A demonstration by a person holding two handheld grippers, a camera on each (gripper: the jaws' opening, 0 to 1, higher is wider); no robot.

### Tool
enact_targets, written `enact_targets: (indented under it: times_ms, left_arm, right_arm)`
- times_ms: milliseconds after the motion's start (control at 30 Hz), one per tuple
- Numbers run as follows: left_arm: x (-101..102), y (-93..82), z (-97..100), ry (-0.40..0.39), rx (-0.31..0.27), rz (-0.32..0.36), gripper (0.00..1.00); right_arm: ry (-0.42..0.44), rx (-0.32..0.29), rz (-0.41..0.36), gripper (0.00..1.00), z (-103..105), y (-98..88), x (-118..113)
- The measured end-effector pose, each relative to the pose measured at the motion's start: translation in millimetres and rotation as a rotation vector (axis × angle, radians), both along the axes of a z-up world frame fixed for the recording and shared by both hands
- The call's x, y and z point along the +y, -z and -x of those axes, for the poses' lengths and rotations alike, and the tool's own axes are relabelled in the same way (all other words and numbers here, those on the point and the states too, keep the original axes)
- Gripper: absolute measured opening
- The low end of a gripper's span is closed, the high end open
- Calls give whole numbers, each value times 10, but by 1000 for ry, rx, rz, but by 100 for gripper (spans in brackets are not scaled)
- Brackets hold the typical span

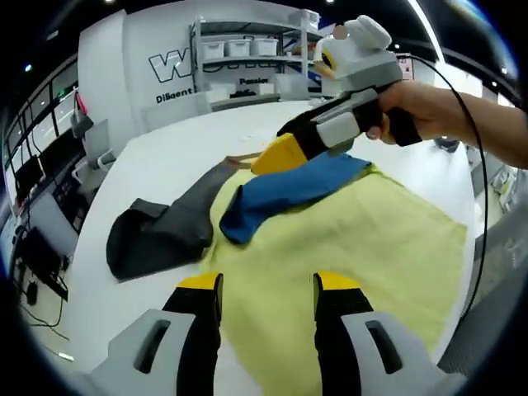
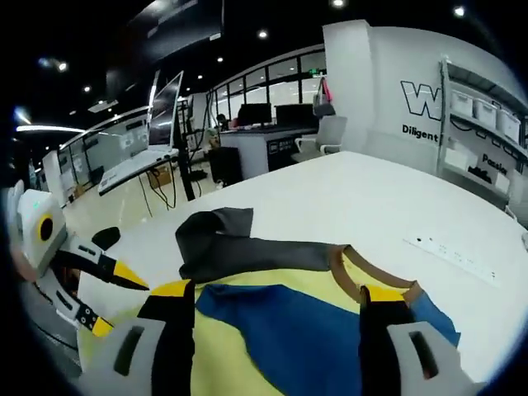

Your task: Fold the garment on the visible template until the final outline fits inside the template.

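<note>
A garment lies on the white table (image 1: 165, 165): a yellow body (image 1: 363, 247), a blue sleeve (image 1: 280, 194), a dark grey sleeve (image 1: 161, 231) and a brown collar (image 2: 345, 274). My left gripper (image 1: 268, 285) hovers open over the near edge of the yellow body with nothing between its fingers. A hand holds my right gripper (image 1: 285, 153) at the far side, low over the blue sleeve by the collar. In the right gripper view its jaws (image 2: 277, 293) stand wide open above the blue sleeve (image 2: 280, 330), and the grey sleeve (image 2: 231, 243) stretches away behind. The left gripper (image 2: 114, 301) shows at the left.
A shelf rack with white bins (image 1: 247, 54) stands behind the table. A white power strip (image 2: 450, 247) lies on the table's far right. Desks with monitors (image 2: 165, 107) and chairs stand beyond. A black cable (image 1: 478, 190) hangs from the right gripper.
</note>
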State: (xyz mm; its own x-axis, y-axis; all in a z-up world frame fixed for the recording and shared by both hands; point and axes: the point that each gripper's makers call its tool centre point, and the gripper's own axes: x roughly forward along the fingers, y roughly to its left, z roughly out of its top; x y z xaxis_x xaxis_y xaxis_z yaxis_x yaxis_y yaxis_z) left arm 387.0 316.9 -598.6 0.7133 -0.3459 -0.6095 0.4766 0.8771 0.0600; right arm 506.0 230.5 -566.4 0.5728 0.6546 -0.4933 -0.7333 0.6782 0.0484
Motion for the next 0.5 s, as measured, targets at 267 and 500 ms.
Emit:
enact_targets:
  times_ms: [267, 500]
  left_arm:
    - [-6, -41, -315, 15, -67, -37, 36]
    - [-24, -11, -530, 14, -95, -25, 34]
  right_arm:
    - [54, -14, 31, 80, -30, 78, -368]
    - [125, -16, 86, 78, -119, 192, -756]
